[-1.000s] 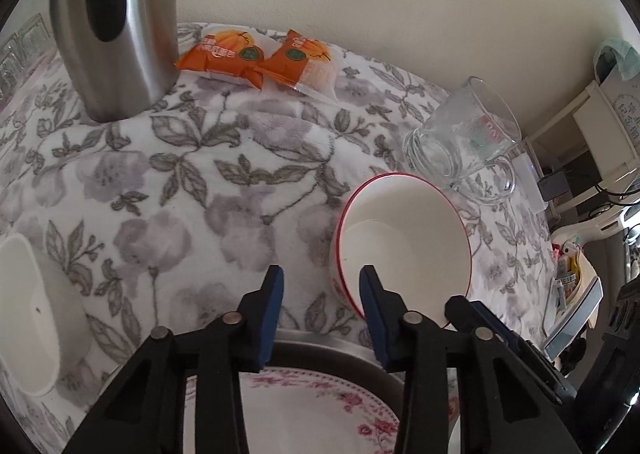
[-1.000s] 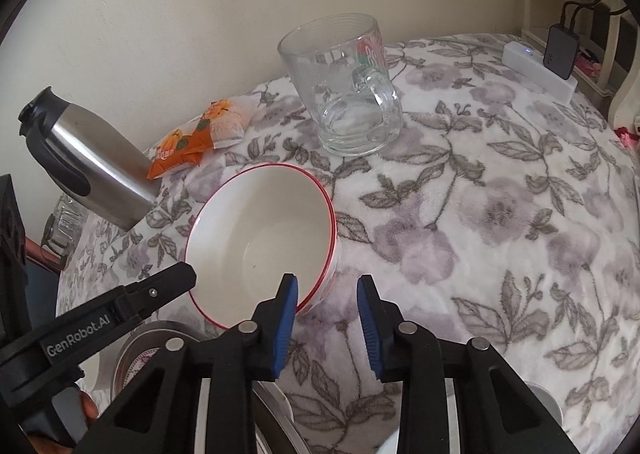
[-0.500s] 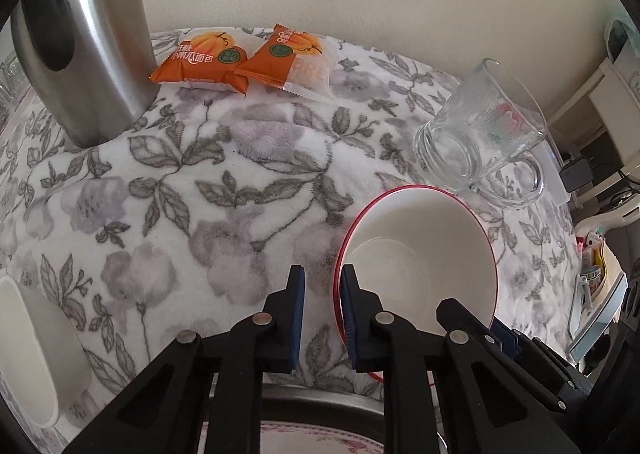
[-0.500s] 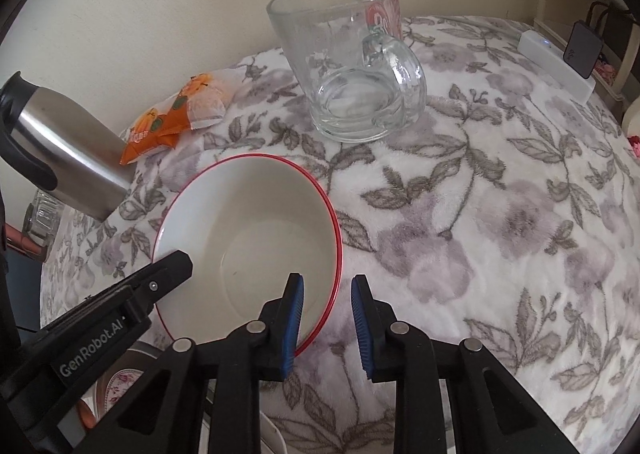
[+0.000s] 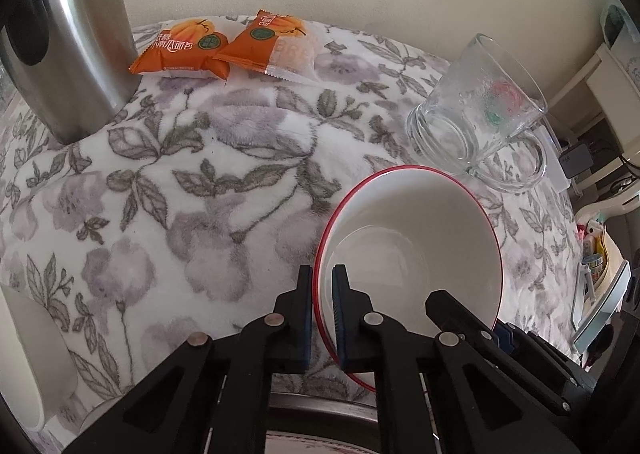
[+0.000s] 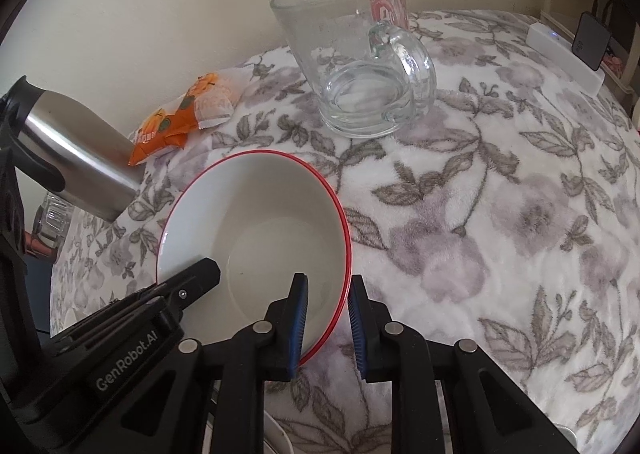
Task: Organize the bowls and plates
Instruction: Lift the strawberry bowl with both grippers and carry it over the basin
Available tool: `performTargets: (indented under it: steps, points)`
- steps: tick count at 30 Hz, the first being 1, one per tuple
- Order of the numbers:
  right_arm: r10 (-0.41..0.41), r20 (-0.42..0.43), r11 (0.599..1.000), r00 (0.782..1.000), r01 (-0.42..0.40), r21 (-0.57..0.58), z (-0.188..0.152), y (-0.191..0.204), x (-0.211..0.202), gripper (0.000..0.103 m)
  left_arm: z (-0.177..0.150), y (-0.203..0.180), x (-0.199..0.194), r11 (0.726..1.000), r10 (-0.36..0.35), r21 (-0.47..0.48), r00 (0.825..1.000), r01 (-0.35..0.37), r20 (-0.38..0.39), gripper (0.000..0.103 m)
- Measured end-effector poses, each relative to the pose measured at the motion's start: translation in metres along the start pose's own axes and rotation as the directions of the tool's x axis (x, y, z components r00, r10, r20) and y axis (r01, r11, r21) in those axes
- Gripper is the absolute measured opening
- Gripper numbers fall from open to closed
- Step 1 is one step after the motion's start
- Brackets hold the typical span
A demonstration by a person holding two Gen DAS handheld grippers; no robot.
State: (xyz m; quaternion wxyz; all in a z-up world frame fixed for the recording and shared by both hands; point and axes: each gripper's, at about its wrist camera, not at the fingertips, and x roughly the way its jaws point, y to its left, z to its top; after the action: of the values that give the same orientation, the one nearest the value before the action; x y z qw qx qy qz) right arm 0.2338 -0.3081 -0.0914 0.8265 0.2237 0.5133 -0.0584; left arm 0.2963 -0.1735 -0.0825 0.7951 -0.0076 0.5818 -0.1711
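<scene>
A white bowl with a red rim (image 5: 412,242) sits on the floral cloth; it also shows in the right wrist view (image 6: 260,230). My left gripper (image 5: 322,290) is shut on the bowl's near left rim, one pad outside and one inside. My right gripper (image 6: 326,294) straddles the bowl's near right rim, jaws narrowly apart with a small gap on the outer side. A floral plate (image 5: 320,444) in a dark tray lies just below my left gripper, mostly hidden.
A glass mug (image 5: 480,126) stands behind the bowl, also in the right wrist view (image 6: 360,54). A steel thermos (image 5: 64,38) stands far left. Orange snack packets (image 5: 236,46) lie by the wall. A white cup (image 5: 28,358) sits at the left edge.
Both grippers moved forward onto the bowl's rim. The left gripper closed on the rim. The right gripper's jaws narrowed around the opposite side of the rim.
</scene>
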Motion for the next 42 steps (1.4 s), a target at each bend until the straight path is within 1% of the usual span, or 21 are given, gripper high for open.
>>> performTargets:
  steps: [8, 16, 20, 25, 31, 37, 42]
  points:
    - [0.014, 0.046, 1.0, 0.999, -0.014, 0.003, -0.002, -0.004, -0.015, 0.022, -0.001, -0.005, -0.008, 1.0, -0.015, 0.012, 0.999, 0.014, 0.035, 0.009]
    - [0.023, 0.107, 1.0, 0.994, -0.022, -0.017, -0.005, -0.001, -0.045, 0.022, -0.005, -0.011, -0.036, 0.998, -0.046, 0.038, 0.995, 0.043, 0.087, 0.01]
    - [0.034, 0.138, 0.999, 0.99, -0.03, -0.028, -0.01, 0.002, -0.066, 0.022, -0.011, -0.012, -0.054, 0.998, -0.058, 0.03, 0.992, 0.055, 0.11, 0.01]
    - [0.042, 0.166, 0.998, 0.985, -0.034, -0.051, -0.023, 0.007, -0.091, 0.022, -0.026, -0.013, -0.076, 0.997, -0.076, 0.017, 0.99, 0.075, 0.123, 0.01]
    - [0.052, 0.203, 0.996, 0.978, -0.037, -0.079, -0.043, 0.014, -0.121, 0.022, -0.047, -0.009, -0.101, 0.994, -0.11, -0.008, 0.982, 0.113, 0.153, 0.01]
    - [0.078, 0.216, 0.994, 0.973, -0.059, -0.092, -0.067, 0.02, -0.137, 0.022, -0.07, -0.002, -0.127, 0.995, -0.093, -0.002, 0.978, 0.095, 0.187, 0.01]
    - [0.08, 0.228, 0.991, 0.97, -0.052, -0.126, -0.087, 0.03, -0.15, 0.022, -0.09, 0.014, -0.142, 0.991, -0.115, -0.037, 0.971, 0.125, 0.208, 0.01]
